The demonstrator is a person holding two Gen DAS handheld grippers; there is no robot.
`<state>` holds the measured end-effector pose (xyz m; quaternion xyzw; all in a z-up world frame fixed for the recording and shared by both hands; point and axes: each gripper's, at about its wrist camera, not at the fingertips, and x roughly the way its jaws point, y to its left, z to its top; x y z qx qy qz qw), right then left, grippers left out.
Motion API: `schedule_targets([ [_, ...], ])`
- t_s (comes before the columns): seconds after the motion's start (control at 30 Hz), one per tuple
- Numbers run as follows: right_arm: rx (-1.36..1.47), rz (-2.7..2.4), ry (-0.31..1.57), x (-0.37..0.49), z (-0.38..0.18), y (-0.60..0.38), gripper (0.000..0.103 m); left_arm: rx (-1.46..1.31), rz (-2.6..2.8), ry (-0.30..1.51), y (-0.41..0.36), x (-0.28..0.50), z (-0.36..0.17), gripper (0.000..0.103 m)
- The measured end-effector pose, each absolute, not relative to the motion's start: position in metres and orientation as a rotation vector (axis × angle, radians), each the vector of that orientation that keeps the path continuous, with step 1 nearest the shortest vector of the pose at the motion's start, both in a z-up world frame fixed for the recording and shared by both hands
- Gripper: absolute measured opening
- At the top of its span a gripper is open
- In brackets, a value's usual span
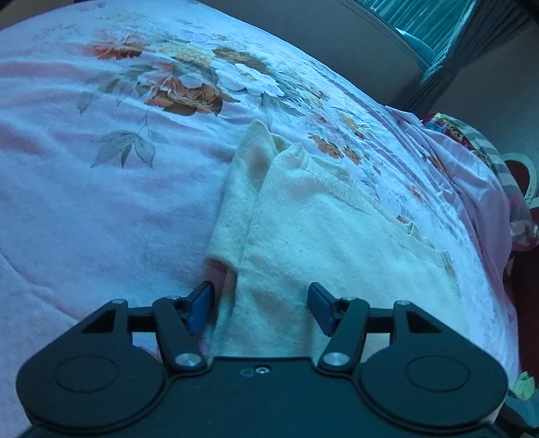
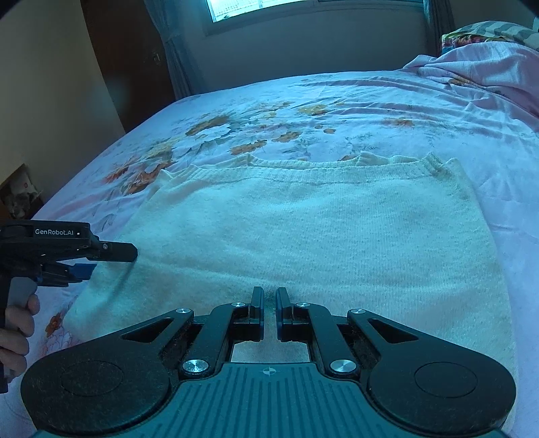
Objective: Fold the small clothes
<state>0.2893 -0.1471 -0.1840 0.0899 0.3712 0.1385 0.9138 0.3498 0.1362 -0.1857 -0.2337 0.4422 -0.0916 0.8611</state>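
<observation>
A cream knitted sweater (image 2: 303,229) lies flat on the bed, its ribbed edge at the far side. In the left wrist view the sweater (image 1: 320,229) runs away from me, with a sleeve (image 1: 241,188) folded along its left edge. My left gripper (image 1: 261,303) is open over the sweater's near left corner; it also shows in the right wrist view (image 2: 101,259) at the sweater's left edge. My right gripper (image 2: 268,300) is nearly shut at the sweater's near edge, with a narrow gap between the jaws and no cloth visibly pinched.
The bed carries a pink floral sheet (image 2: 303,114). A bunched pink blanket and patterned pillow (image 2: 485,43) lie at the far right. A window (image 2: 262,6) and curtain stand behind the bed. A dark door (image 2: 128,60) is at the left.
</observation>
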Motion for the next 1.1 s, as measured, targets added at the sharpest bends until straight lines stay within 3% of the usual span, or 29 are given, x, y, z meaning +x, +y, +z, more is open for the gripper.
schedule_targets([
  [0.17, 0.186, 0.287, 0.759, 0.290, -0.186, -0.147, 0.006, -0.715, -0.279, 0.918, 0.147, 0.355, -0.206, 0.057],
  [0.4, 0.173, 0.294, 0.733, 0.294, -0.184, -0.145, 0.006, -0.822, -0.336, 0.915, 0.150, 0.371, -0.225, 0.025],
  [0.5, 0.139, 0.293, 0.729, 0.306, -0.182, -0.137, 0.006, -0.813, -0.334, 0.917, 0.143, 0.375, -0.227, 0.017],
  [0.67, 0.145, 0.289, 0.698, 0.338, -0.178, -0.121, 0.006, -0.697, -0.305, 0.879, 0.131, 0.370, -0.206, 0.014],
  [0.83, 0.122, 0.343, 0.793, 0.356, -0.203, -0.105, 0.006, -0.519, -0.347, 0.810, 0.102, 0.365, -0.160, 0.013],
  [1.1, 0.371, 0.295, 0.744, 0.317, -0.175, -0.192, 0.006, -0.291, -0.507, 0.807, -0.016, 0.354, -0.113, 0.013],
])
